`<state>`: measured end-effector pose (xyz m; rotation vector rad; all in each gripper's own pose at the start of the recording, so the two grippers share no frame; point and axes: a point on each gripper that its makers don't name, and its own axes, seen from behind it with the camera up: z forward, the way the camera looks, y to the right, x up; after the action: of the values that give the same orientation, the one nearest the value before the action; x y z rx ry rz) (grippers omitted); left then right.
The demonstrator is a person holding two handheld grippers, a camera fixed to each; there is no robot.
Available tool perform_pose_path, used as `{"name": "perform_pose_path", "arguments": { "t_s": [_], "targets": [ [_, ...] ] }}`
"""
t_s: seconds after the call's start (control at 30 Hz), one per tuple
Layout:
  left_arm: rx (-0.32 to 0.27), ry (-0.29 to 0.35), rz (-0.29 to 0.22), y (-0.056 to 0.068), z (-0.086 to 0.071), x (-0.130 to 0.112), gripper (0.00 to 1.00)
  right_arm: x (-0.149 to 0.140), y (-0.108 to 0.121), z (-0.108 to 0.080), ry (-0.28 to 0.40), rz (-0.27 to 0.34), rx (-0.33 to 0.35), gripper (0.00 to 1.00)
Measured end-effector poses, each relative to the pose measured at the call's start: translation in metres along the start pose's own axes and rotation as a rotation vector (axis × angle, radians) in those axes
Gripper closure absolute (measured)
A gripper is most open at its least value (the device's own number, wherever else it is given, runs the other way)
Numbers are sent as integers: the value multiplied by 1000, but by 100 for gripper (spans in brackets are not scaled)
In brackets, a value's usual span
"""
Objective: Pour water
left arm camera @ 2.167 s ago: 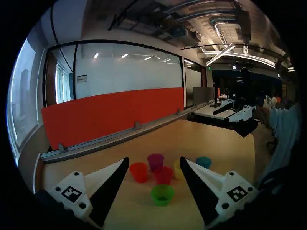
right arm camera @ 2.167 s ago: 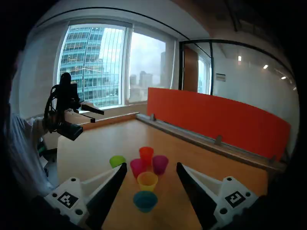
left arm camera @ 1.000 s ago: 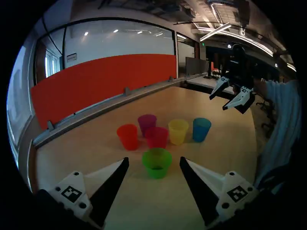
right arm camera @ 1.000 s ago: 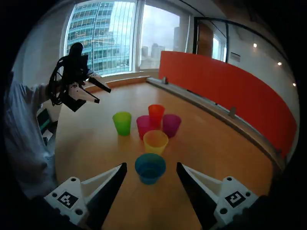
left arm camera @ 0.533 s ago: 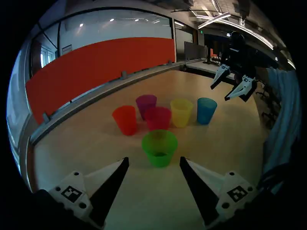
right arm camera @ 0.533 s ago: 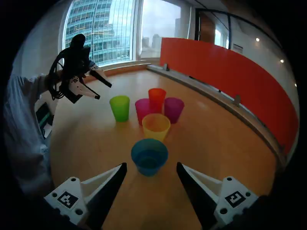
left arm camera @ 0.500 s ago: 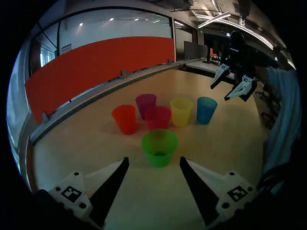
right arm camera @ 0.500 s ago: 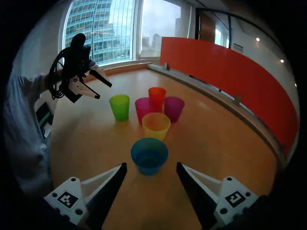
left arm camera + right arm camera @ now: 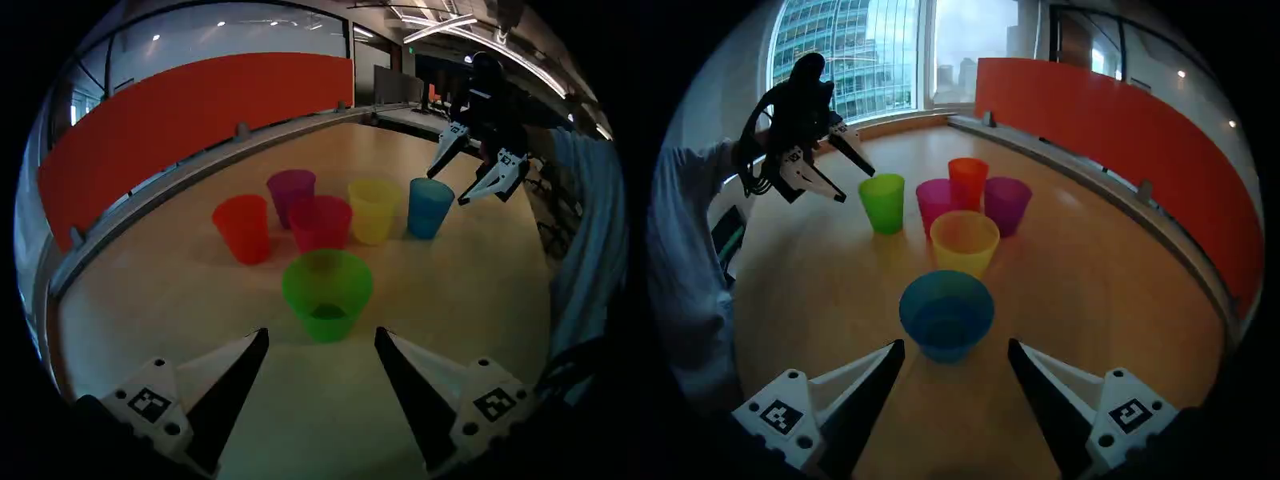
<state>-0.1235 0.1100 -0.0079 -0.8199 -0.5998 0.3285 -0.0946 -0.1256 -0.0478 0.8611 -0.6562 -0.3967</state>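
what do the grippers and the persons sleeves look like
Both the left gripper and right gripper have white, tapering wedge fingers with black inner faces and a square black-and-white marker on each. Seen farther off, the left one has a black body with looped black cables. The sleeve is pale.

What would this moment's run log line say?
stage: pre-grasp | left gripper: open, green cup ahead | right gripper: open, blue cup ahead | nothing held | both cups upright on table
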Motion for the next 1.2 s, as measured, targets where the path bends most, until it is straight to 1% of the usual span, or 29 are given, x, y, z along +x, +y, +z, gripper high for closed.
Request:
{"name": "perform_pose_path", "arguments": {
  "t_s": [0.37, 0.57, 0.93, 1.2],
  "targets": [
    [-32, -25, 8, 1, 24, -2, 1, 1, -2, 24, -9, -4, 24, 0],
    [-42, -15, 4, 2, 35, 4, 1, 2, -3, 33, -10, 0, 34, 0],
    [-65, 1, 1, 8, 48, 17, 1, 7, -5, 40, 1, -2, 36, 0],
    [-68, 3, -7, 7, 54, 19, 1, 9, -5, 41, 13, 3, 40, 0]
  ]
}}
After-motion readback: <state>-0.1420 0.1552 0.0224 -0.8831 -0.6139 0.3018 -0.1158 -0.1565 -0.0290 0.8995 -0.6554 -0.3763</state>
